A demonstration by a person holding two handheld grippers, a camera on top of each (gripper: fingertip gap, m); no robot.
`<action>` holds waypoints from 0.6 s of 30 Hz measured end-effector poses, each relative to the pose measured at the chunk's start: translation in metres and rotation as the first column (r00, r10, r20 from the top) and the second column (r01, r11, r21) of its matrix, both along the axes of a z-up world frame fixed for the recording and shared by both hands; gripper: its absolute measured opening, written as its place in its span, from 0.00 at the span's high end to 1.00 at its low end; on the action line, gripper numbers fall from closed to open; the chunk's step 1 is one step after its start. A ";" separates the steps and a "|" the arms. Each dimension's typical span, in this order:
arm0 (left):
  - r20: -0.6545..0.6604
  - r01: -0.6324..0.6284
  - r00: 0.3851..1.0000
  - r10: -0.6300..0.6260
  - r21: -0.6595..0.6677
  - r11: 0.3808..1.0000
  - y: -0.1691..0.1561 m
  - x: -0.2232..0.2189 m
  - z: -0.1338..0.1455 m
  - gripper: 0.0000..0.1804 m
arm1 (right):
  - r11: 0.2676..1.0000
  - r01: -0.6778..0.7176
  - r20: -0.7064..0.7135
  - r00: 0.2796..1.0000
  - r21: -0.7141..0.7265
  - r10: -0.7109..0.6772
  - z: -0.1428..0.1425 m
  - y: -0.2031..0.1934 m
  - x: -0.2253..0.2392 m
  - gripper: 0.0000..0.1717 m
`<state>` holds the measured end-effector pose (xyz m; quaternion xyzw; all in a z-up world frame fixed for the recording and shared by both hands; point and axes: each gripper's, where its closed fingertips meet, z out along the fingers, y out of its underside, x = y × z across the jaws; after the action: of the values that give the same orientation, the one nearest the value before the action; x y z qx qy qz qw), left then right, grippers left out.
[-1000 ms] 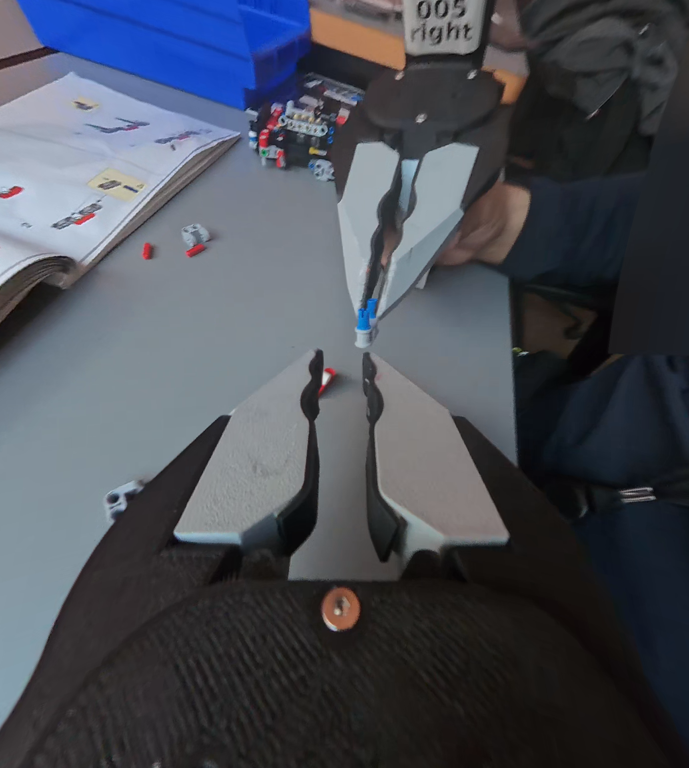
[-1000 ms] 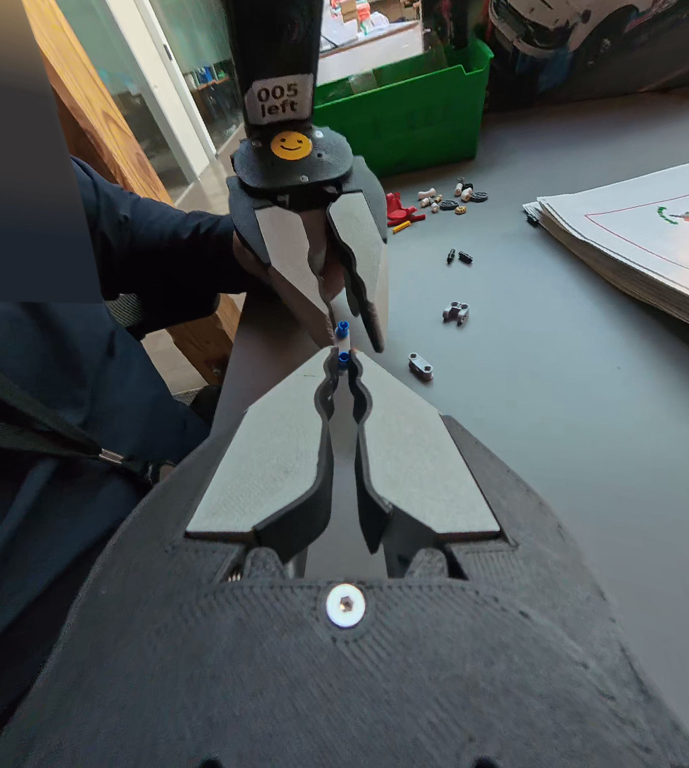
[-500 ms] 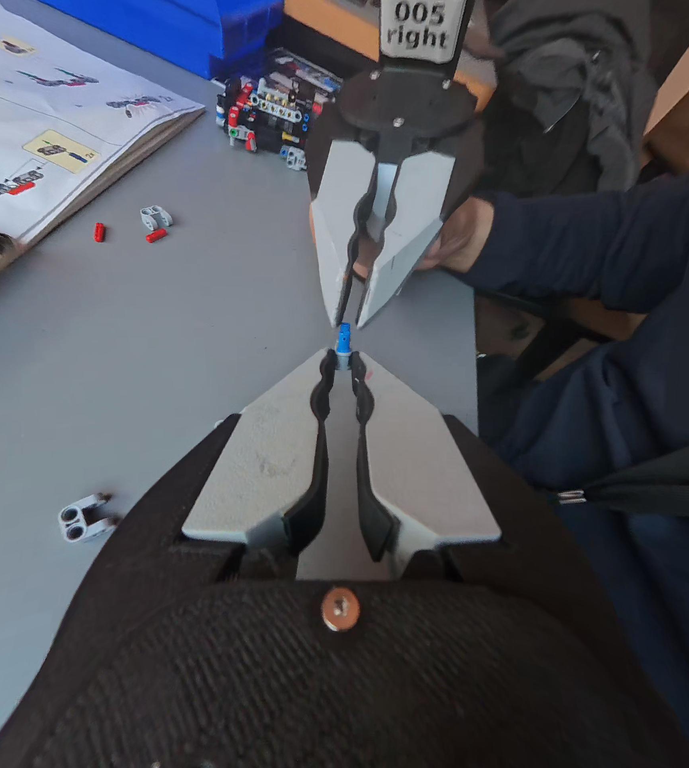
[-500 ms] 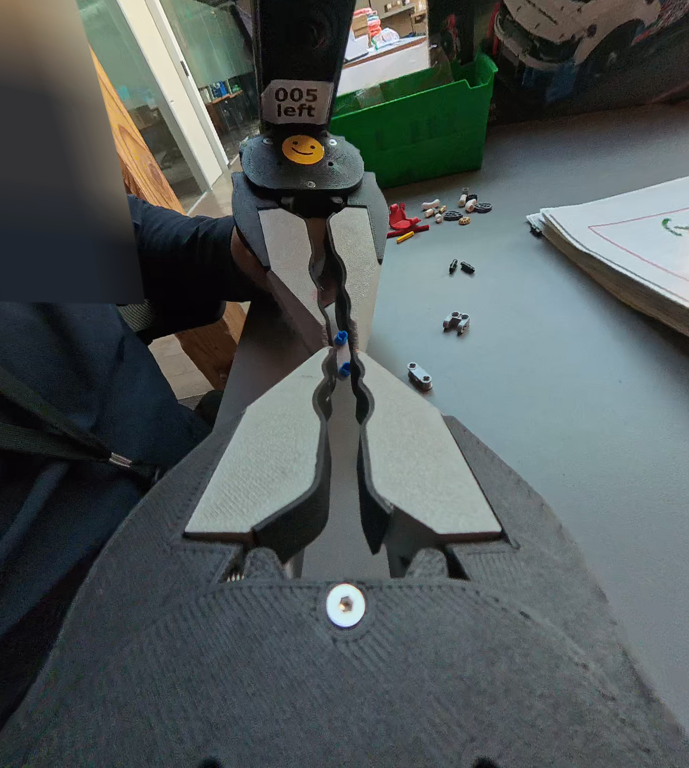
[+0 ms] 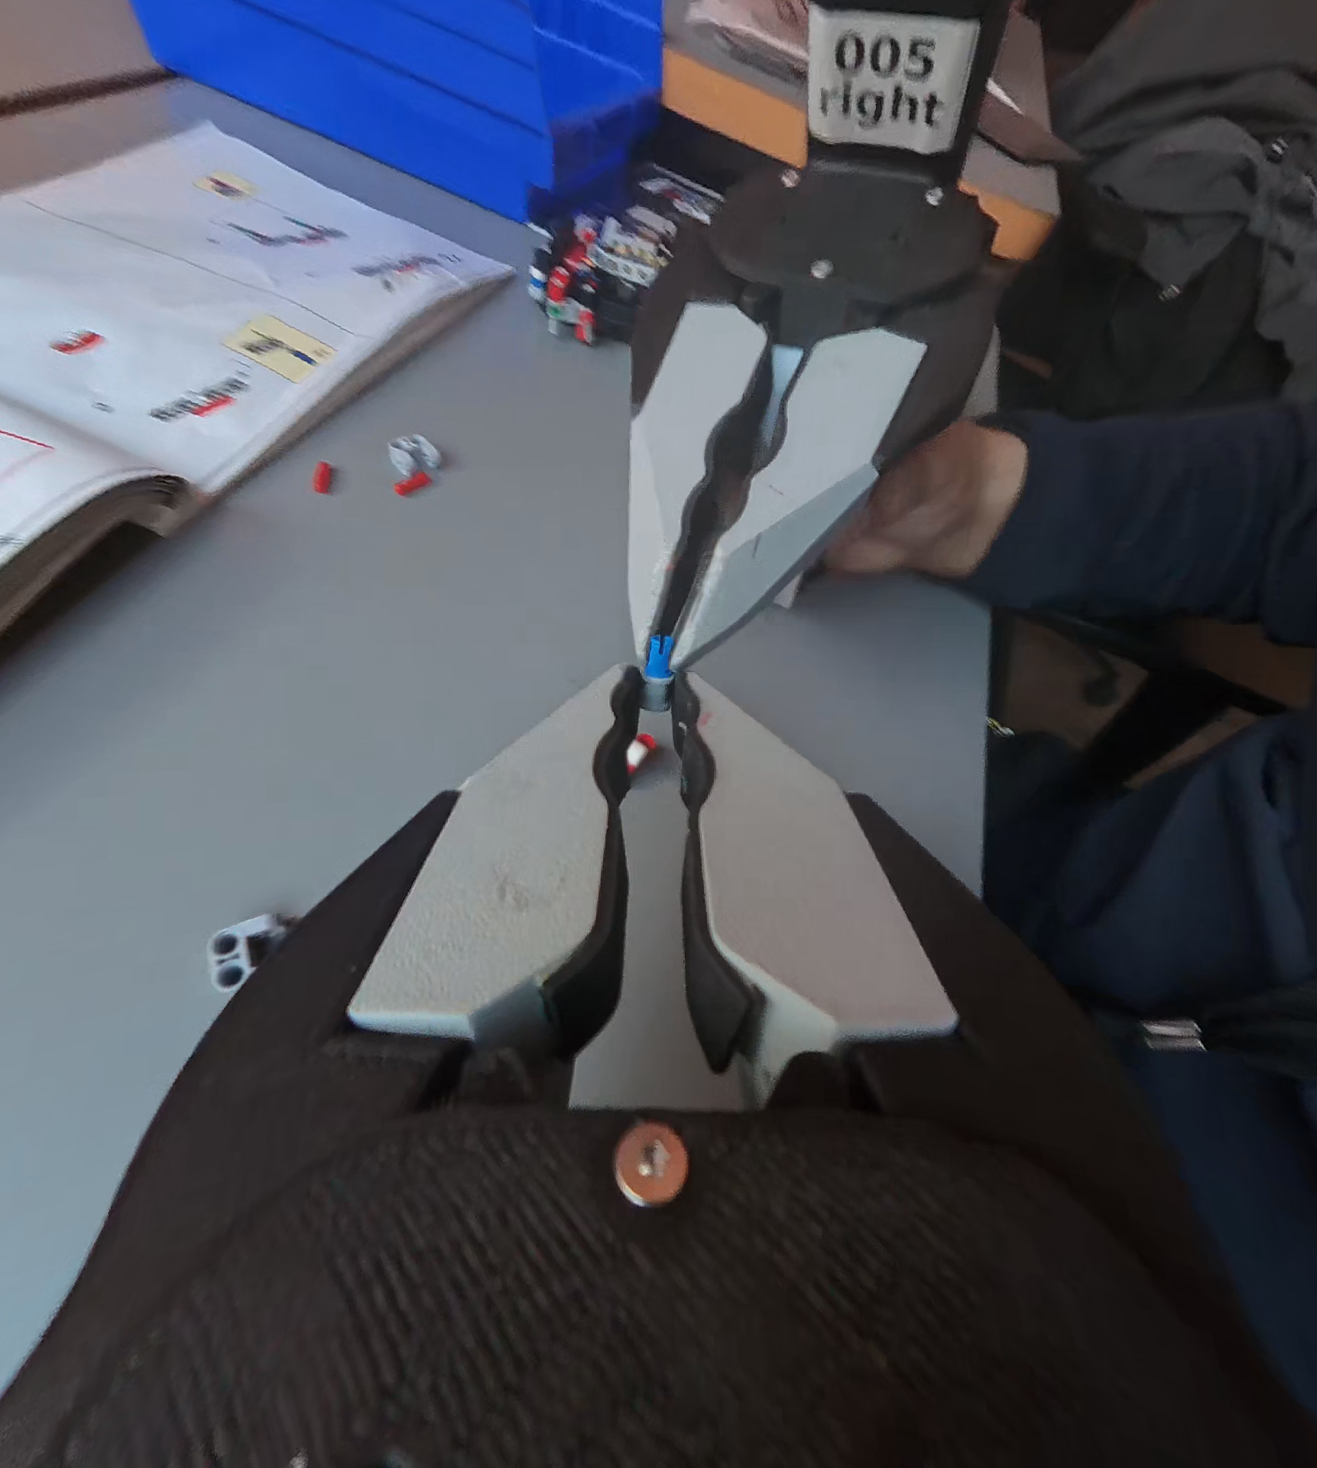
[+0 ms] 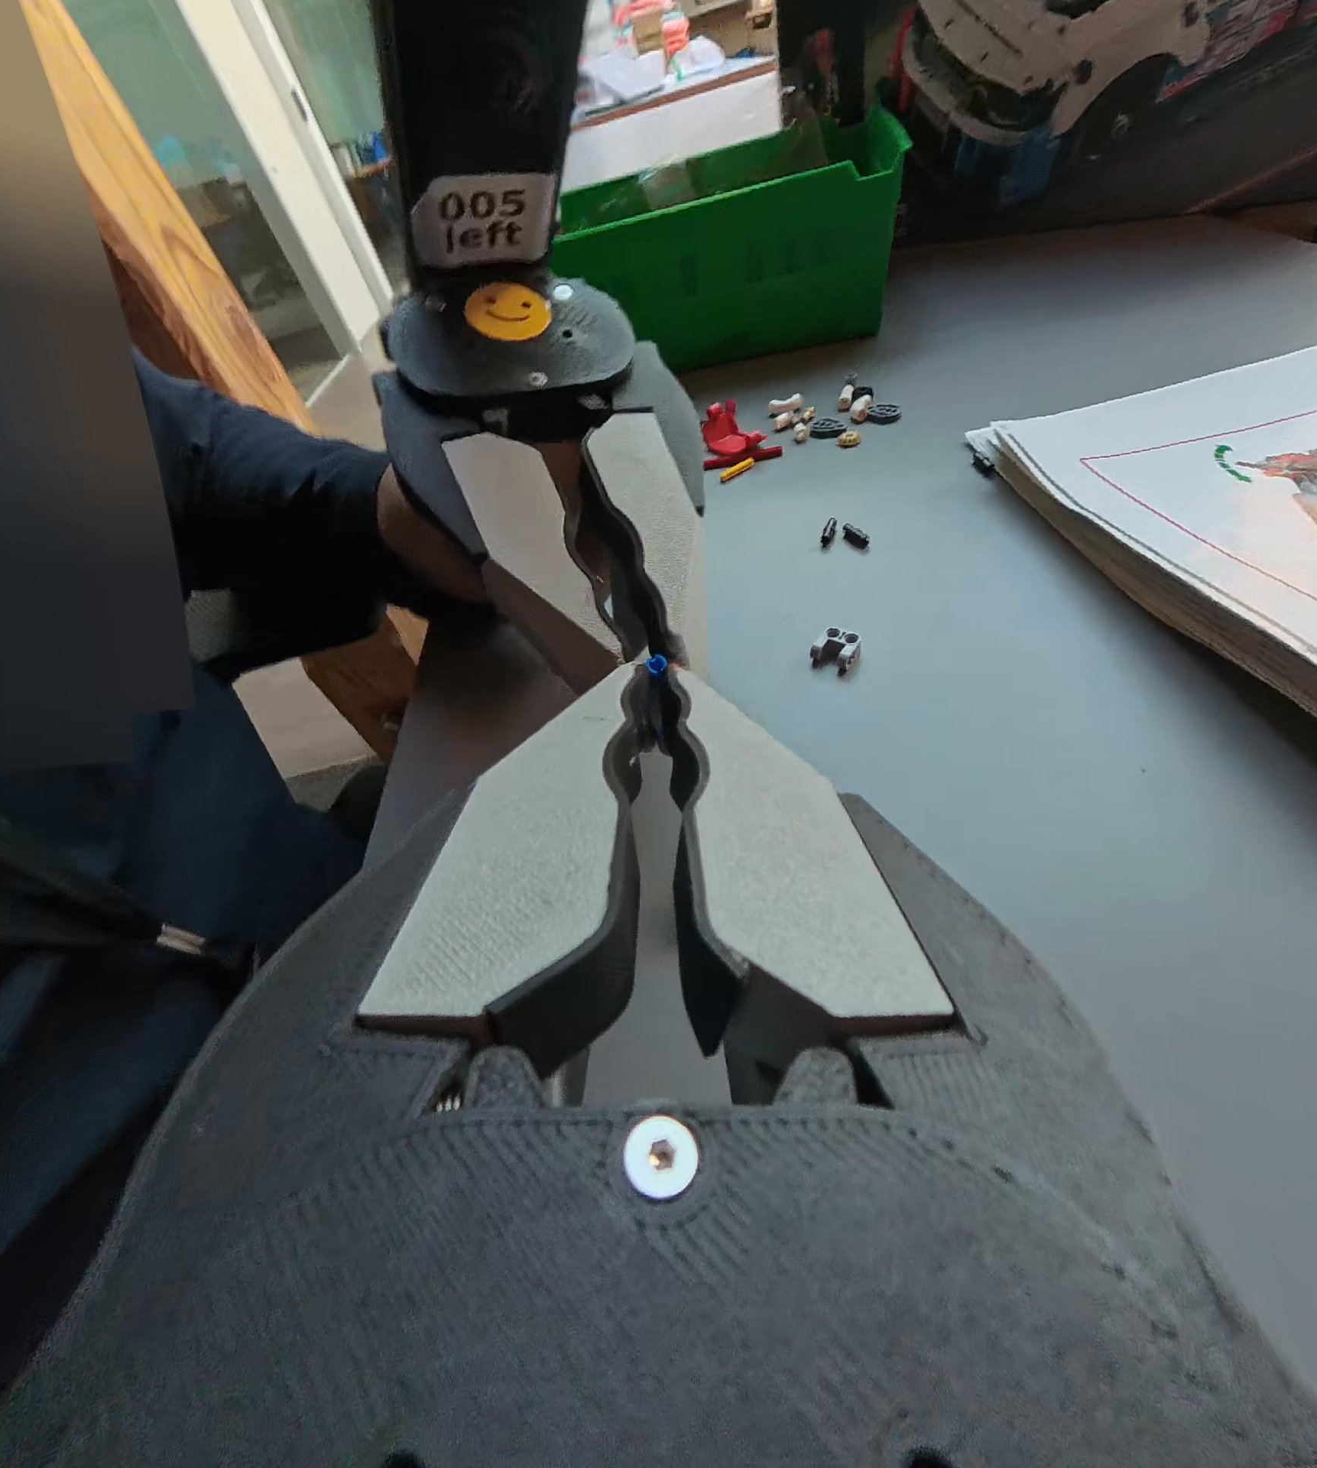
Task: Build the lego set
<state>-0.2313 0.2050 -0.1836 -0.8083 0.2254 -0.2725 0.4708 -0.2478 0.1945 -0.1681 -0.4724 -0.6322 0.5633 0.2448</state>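
Grey counter (image 5: 321, 675) carries an open instruction booklet (image 5: 123, 318) and scattered small pieces, with a blue bin (image 5: 417, 87) behind. Held above it, the left claw (image 5: 655, 691) pinches a small grey sleeve with a blue pin (image 5: 659, 661) in it. The right claw (image 6: 651, 707), gripped by a hand (image 5: 933, 508), points straight at it tip to tip, pressed together on that pin's other end.

A grey worktop (image 5: 258, 635) carries an open instruction booklet (image 5: 123, 334) at its left side. Beside the booklet's edge lie two small red pins (image 5: 321, 477) and a grey connector (image 5: 415, 453). A blue bin (image 5: 401, 87) and a small brick assembly (image 5: 599, 270) stand along the far edge. Another grey connector (image 5: 242, 949) lies nearer. In the right wrist view a green bin (image 6: 726, 254) sits at the far edge, with scattered small parts (image 6: 814, 421) before it.
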 end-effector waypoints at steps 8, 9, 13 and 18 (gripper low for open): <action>0.109 -0.161 0.982 0.153 0.071 0.984 0.012 -0.020 0.018 0.97 | 0.944 0.086 -0.053 0.993 -0.318 -0.108 0.020 0.017 -0.016 1.00; 0.113 -0.168 0.981 0.160 0.069 0.983 0.012 -0.021 0.018 0.97 | 0.939 0.089 -0.055 0.992 -0.333 -0.114 0.020 0.017 -0.018 1.00; 0.100 -0.170 0.981 0.166 0.027 0.985 0.011 -0.028 0.008 0.97 | 0.882 0.174 -0.101 0.965 -0.439 -0.241 0.031 0.047 -0.015 1.00; 0.108 -0.164 0.981 0.161 0.017 0.986 0.013 -0.033 0.005 0.97 | 0.899 0.134 -0.089 0.978 -0.417 -0.187 0.025 0.060 -0.002 1.00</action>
<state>-0.2642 0.2181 -0.1787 -0.8023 0.1367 -0.2729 0.5130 -0.2494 0.2540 -0.1434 -0.5267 -0.4426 0.6897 0.2260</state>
